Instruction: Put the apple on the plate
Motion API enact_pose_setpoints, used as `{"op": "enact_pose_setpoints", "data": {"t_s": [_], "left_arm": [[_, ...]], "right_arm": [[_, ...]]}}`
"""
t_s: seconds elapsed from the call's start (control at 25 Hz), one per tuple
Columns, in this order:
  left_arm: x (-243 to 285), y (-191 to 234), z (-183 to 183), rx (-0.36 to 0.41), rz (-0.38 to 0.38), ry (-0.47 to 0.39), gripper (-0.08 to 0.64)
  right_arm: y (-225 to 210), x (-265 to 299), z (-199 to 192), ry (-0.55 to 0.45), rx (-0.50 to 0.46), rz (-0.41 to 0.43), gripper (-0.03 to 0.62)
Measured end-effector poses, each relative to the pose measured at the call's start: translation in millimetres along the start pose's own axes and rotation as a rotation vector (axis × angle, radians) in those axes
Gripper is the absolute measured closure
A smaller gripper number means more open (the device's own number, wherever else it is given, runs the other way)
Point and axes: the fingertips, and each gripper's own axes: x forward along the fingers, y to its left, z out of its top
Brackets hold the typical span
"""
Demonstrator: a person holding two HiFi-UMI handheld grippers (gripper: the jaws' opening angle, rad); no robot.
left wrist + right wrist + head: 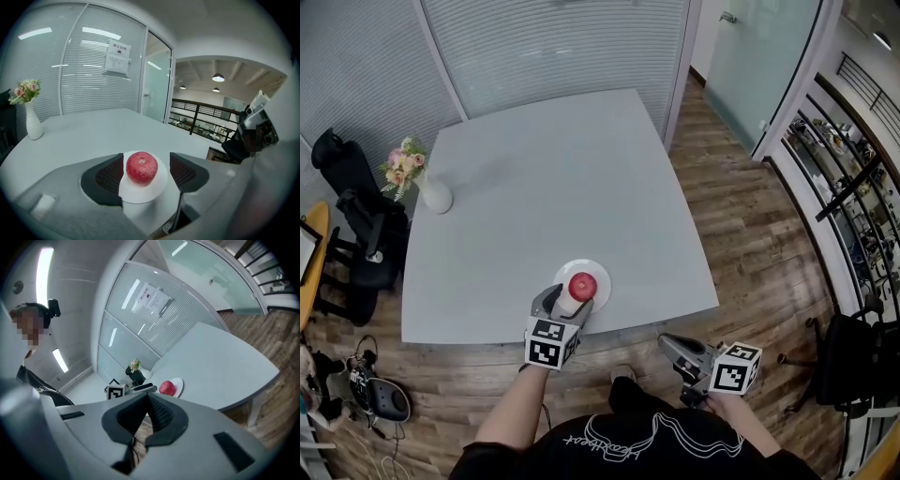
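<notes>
A red apple (582,284) rests on a small white plate (600,271) near the front edge of the grey table (553,178). My left gripper (563,302) is open at the near side of the plate. In the left gripper view the apple (141,168) sits on the plate (140,196) between the two spread pads (111,176), with a gap on each side. My right gripper (669,346) hangs off the table beside the person's body, its jaws pressed together on nothing. The right gripper view shows the gripper (147,412), the apple (167,387) and the plate (178,383) beyond it.
A white vase of flowers (433,192) stands at the table's left edge. A black office chair (358,225) sits to the left of the table. Glass partitions close the back, wooden floor (750,234) runs to the right, and a black railing (853,187) lies far right.
</notes>
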Motion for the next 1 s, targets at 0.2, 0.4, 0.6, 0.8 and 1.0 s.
{"op": "enact_pose_setpoints", "data": {"t_s": [0.2,0.4,0.6,0.8,1.0], "left_arm": [[-52,-28,29,-0.031,-0.077,-0.084,0.253],[-108,-64,46,-0.035,-0.198,-0.158,0.263],[-167,-102,51,-0.051,-0.329,-0.231,0.400],[-223,-127,56,-0.142,-0.448,-0.299,0.505],[-259,-139,55,-0.160,-0.472,-0.335,0.541]], "right_arm": [[28,-8,17,-0.057,-0.177,-0.029,0.583],[73,-9,19,-0.106,-0.250,0.014,0.583],[114,-7,-1,-0.078,-0.324,0.065,0.583],[161,2,-25,-0.026,-0.411,0.140,0.583],[190,-1,-42,-0.027,-0.414,0.183,0.583]]}}
